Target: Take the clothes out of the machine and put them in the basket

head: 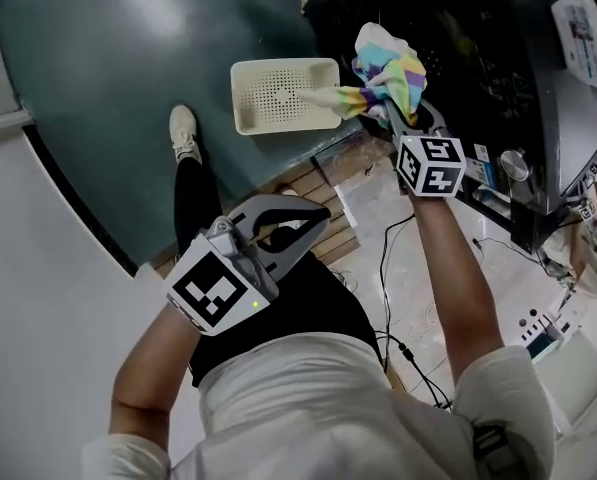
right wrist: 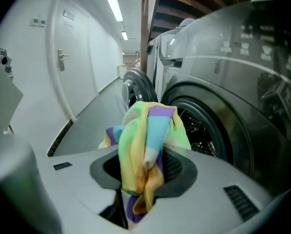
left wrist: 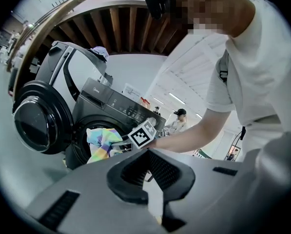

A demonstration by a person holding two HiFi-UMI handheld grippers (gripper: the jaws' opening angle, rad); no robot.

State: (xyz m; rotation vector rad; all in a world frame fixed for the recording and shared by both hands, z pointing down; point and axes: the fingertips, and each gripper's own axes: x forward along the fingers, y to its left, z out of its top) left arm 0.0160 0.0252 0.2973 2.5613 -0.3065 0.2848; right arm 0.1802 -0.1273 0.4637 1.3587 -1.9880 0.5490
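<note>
Your right gripper (head: 396, 113) grips the colourful cloth (head: 388, 73) just outside the machine (right wrist: 208, 106), ready for the basket (head: 283, 64). Your left gripper (head: 313, 220) is aside, closed and empty.

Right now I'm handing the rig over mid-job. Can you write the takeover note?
Left gripper: shut, empty, held back near the waist.
Right gripper: shut on the multicoloured cloth, at the washing machine's open mouth.
Basket: on the floor beside the cloth, nothing visible in it.
Done: one cloth gripped and lifted clear.
Left: drop it in the basket. The drum is too dark to tell if more remains.
</note>
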